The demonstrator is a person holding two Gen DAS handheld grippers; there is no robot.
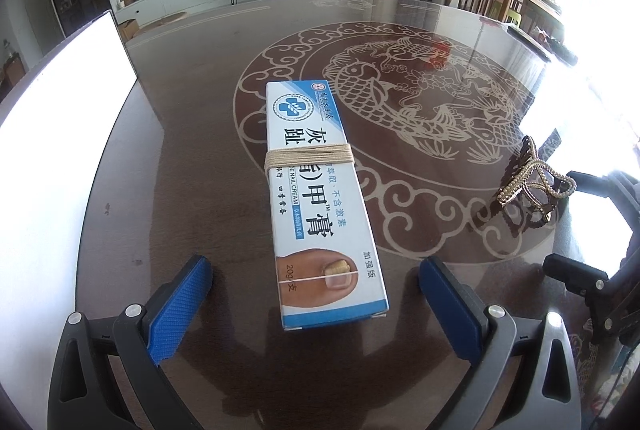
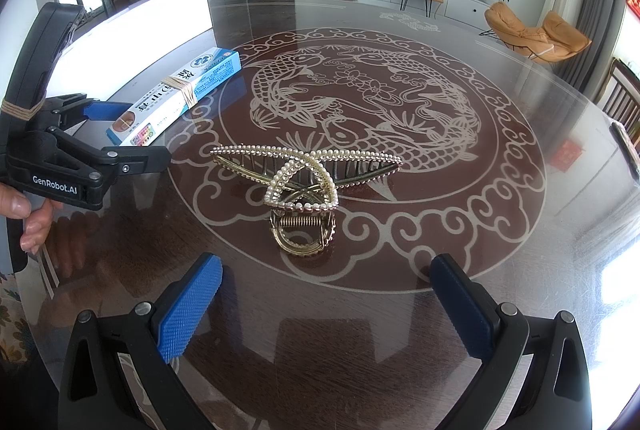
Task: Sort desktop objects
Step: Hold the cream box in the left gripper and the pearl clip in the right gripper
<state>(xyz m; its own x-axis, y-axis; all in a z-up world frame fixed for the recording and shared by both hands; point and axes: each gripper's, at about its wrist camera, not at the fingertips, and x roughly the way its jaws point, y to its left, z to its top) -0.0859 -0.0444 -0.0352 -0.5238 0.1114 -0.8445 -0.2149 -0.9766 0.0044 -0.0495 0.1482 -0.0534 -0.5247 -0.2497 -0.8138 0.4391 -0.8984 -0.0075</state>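
Note:
A blue-and-white nail cream box (image 1: 320, 198), bound with tan string, lies flat on the dark table and points away from me. My left gripper (image 1: 316, 264) is open, with the box's near end between its blue pads and apart from both. In the right wrist view the same box (image 2: 176, 94) lies at the left with the left gripper (image 2: 149, 130) around its end. A gold hair claw with pearl trim (image 2: 304, 182) rests on the table just ahead of my open right gripper (image 2: 326, 262), outside its fingers. The claw (image 1: 532, 186) also shows at the right of the left wrist view.
The round table (image 1: 400, 102) has a glossy top with a pale fish pattern. A bright white board (image 1: 60, 150) lies along its left side, next to the box. A hand (image 2: 32, 214) holds the left gripper's handle. Wooden chairs (image 2: 620, 94) stand past the far right edge.

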